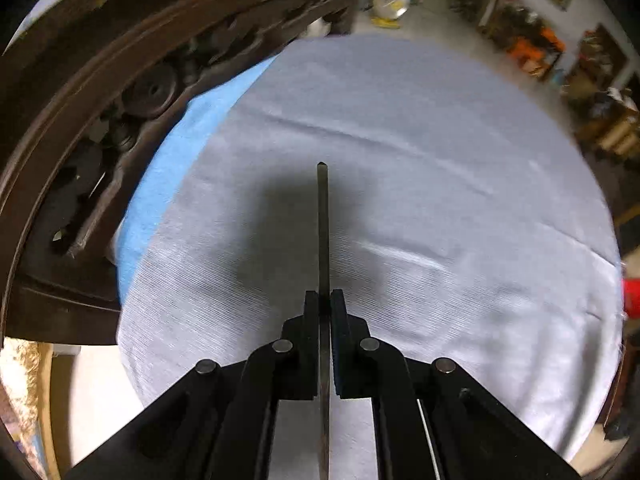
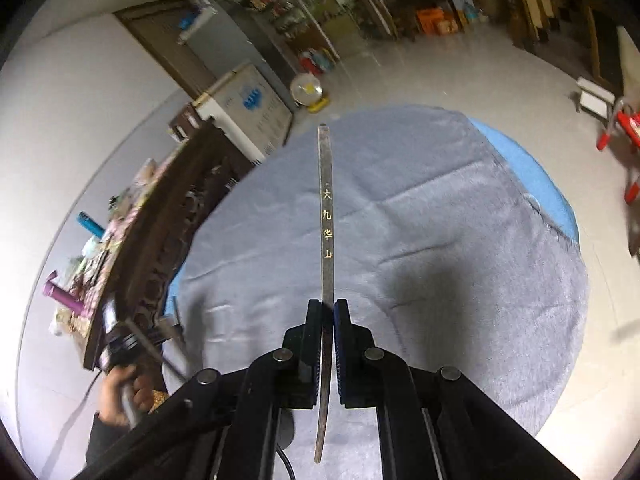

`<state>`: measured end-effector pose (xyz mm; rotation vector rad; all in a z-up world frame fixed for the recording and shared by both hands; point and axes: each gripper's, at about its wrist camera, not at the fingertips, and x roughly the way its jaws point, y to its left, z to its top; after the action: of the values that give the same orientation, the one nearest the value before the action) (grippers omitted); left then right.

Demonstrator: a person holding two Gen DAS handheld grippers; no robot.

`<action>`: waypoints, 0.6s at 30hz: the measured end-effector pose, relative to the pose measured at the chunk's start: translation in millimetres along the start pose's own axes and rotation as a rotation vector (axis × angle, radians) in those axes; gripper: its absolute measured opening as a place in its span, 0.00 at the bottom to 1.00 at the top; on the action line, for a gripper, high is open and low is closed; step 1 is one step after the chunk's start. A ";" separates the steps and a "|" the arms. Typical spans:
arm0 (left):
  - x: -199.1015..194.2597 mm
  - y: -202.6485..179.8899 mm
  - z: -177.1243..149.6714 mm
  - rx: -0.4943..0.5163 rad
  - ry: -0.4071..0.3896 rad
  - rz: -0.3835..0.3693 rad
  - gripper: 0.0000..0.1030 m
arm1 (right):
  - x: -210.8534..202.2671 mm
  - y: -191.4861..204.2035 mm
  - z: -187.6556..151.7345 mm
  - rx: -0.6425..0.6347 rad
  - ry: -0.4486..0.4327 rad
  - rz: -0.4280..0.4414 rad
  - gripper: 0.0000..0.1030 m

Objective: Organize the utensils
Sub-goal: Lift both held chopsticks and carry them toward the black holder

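My left gripper (image 1: 324,300) is shut on a thin metal utensil handle (image 1: 322,220), seen edge-on and sticking forward over the grey cloth (image 1: 440,160) on the round table. My right gripper (image 2: 328,308) is shut on another slim metal utensil handle (image 2: 327,220) with gold characters along it; its far end points past the table's back edge. Both are held above the cloth, which has no utensils lying on it in either view. In the right wrist view a hand (image 2: 120,396) holds the other gripper at lower left, blurred.
A blue cloth (image 2: 536,176) shows under the grey one at the table's rim. Dark carved wooden furniture (image 1: 100,100) runs along the table's left side. On the floor beyond are a white chest freezer (image 2: 248,108), a small fan (image 2: 306,88) and a red stool (image 2: 624,132).
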<state>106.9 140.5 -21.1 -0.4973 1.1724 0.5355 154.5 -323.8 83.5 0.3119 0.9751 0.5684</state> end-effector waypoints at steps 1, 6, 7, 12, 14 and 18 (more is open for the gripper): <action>7.5 6.6 6.4 -0.024 0.029 -0.009 0.05 | -11.1 3.9 0.2 -0.008 0.000 0.008 0.07; 28.1 32.3 27.6 -0.078 0.094 0.032 0.05 | -20.6 27.7 -0.6 -0.061 -0.001 0.044 0.07; 30.0 36.0 30.0 -0.078 0.093 0.045 0.05 | -23.1 32.3 -0.2 -0.071 -0.003 0.047 0.07; 24.7 47.6 27.1 -0.087 0.059 0.047 0.05 | -40.0 55.2 0.6 -0.132 -0.021 0.050 0.07; 5.8 40.4 14.4 -0.058 -0.002 -0.004 0.05 | -47.9 58.1 -1.2 -0.133 -0.045 0.057 0.07; -52.4 22.1 -19.2 -0.030 -0.155 -0.136 0.05 | -63.2 62.6 -6.4 -0.125 -0.104 0.080 0.07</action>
<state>63.9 138.7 20.6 -0.5478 0.9765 0.4664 102.2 -309.7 154.4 0.2673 0.8262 0.6769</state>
